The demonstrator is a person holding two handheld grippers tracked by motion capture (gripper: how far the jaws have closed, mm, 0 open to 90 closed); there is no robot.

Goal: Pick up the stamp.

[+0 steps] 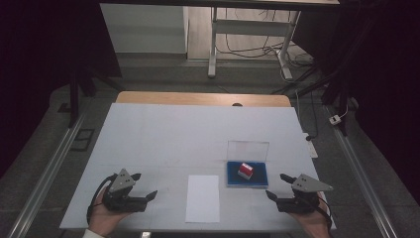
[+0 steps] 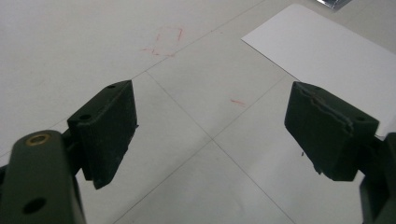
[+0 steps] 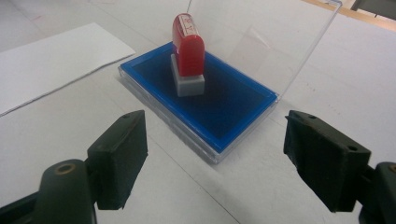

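White table (image 1: 148,144): red stamp (image 3: 187,46) upright on blue ink pad (image 3: 233,107), just ahead of R claw (image 3: 215,154); both claws open, empty.

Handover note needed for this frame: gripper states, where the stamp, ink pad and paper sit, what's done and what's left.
Left gripper: open, holds nothing, at the near left of the table.
Right gripper: open, holds nothing, just right of the ink pad.
Red stamp: upright on the blue ink pad, clear lid raised behind it.
White paper: flat, left of the pad, no print visible.
Done: nothing gripped yet.
Left, probably: grasp the stamp and press it on the paper.
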